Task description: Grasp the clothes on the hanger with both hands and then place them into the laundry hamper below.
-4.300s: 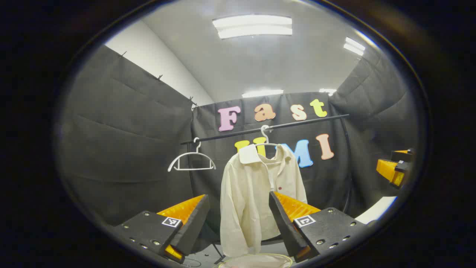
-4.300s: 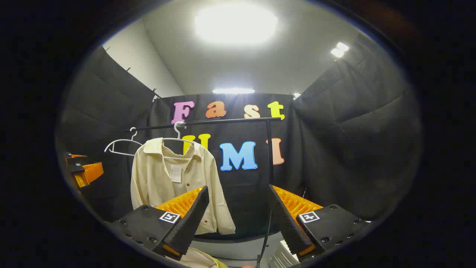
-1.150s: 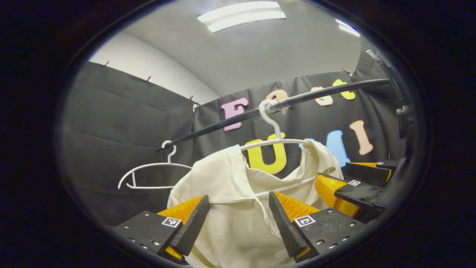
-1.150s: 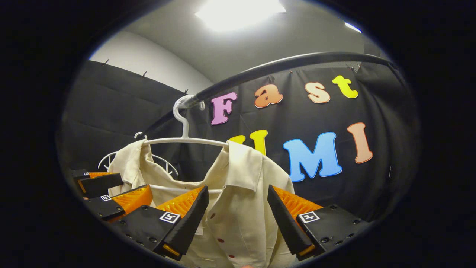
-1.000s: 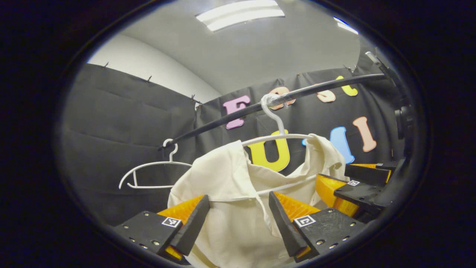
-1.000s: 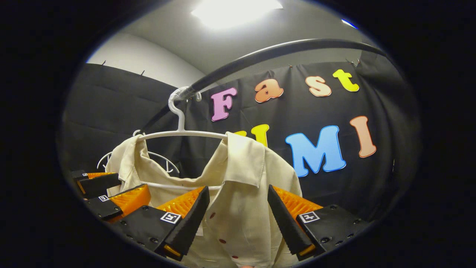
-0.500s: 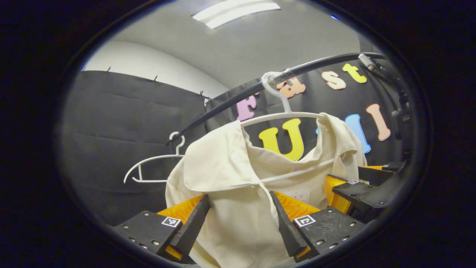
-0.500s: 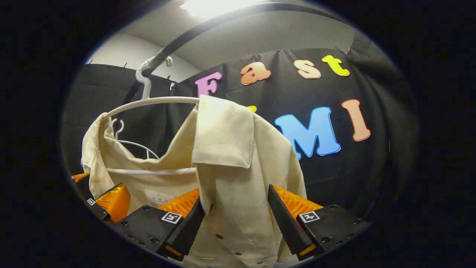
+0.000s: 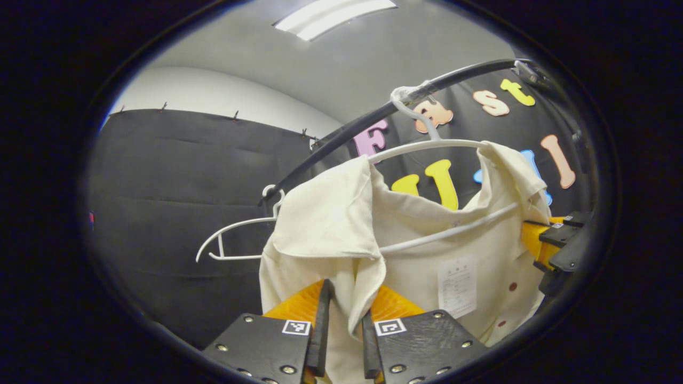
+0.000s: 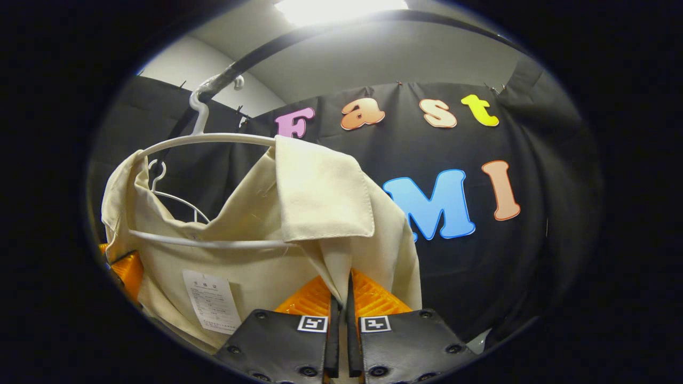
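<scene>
Both grippers are clamping the cream shirt [image 9: 331, 224]: the left gripper [image 9: 341, 333] and the right gripper [image 10: 340, 314] are each pinching a front edge just below the collar. Above them, the shirt is hanging on the white hanger [image 10: 208, 140]. Grasping looks complete; next, I judge, comes sliding it off.

We see a black metal clothes rail [image 9: 341, 140] curving across the top; two white plastic hangers hook over it. The nearer hanger [image 9: 427, 146] carries a cream collared shirt [image 9: 331, 213]; the farther hanger [image 9: 235, 237] hangs bare just beside it.
</scene>
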Tool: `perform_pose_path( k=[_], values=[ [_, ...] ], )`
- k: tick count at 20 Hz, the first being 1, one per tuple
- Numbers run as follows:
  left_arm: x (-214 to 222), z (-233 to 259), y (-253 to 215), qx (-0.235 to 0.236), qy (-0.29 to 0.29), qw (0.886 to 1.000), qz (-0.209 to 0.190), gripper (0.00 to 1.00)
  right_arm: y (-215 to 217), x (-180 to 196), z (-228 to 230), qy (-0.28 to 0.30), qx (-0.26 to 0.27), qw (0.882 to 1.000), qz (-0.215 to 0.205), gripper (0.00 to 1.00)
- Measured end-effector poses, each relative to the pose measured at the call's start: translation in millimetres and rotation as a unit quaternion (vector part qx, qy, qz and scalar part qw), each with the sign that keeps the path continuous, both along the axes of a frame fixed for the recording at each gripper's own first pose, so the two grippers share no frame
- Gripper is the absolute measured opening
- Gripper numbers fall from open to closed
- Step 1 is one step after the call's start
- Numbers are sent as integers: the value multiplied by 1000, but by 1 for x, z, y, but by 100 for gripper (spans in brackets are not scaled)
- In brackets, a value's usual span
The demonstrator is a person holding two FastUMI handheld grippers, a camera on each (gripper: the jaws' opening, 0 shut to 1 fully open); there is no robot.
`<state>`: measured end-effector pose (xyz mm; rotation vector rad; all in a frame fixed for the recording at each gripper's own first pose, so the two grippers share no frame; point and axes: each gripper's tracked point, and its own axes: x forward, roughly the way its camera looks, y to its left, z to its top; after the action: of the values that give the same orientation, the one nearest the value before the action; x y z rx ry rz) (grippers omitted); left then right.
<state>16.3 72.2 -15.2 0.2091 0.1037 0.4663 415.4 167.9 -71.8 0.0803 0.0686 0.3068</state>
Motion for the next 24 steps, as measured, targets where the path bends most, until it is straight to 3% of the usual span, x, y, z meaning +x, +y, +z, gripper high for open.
perform_pose_path(
  k=[2, 5, 7, 8, 14, 20, 24],
  values=[
    [-1, 1, -3, 1, -1, 1000, -20, 12, -8, 0, 1, -5, -15, 1000, -13, 8],
    [1, 5, -2, 1, -9, 1000, -20, 1, -27, 2, 10, -18, -24, 999, -41, 8],
    [4, 5, -1, -1, -13, 1000, -18, 1, -44, 8, 12, -24, -24, 997, -74, 8],
    [1, 6, 1, 5, -11, 1000, -12, 2, -51, 11, 18, -30, -24, 996, -80, 1],
    [2, 15, 15, 27, -22, 999, -2, 2, -79, 25, 43, -53, -12, 992, -114, 1],
    [2, 30, 36, 63, -40, 997, 21, 2, -91, 46, 47, -60, -18, 990, -125, 1],
    [1, 26, 37, 46, -38, 998, 34, 1, -89, 62, 46, -50, -6, 992, -116, 1]
  ],
)
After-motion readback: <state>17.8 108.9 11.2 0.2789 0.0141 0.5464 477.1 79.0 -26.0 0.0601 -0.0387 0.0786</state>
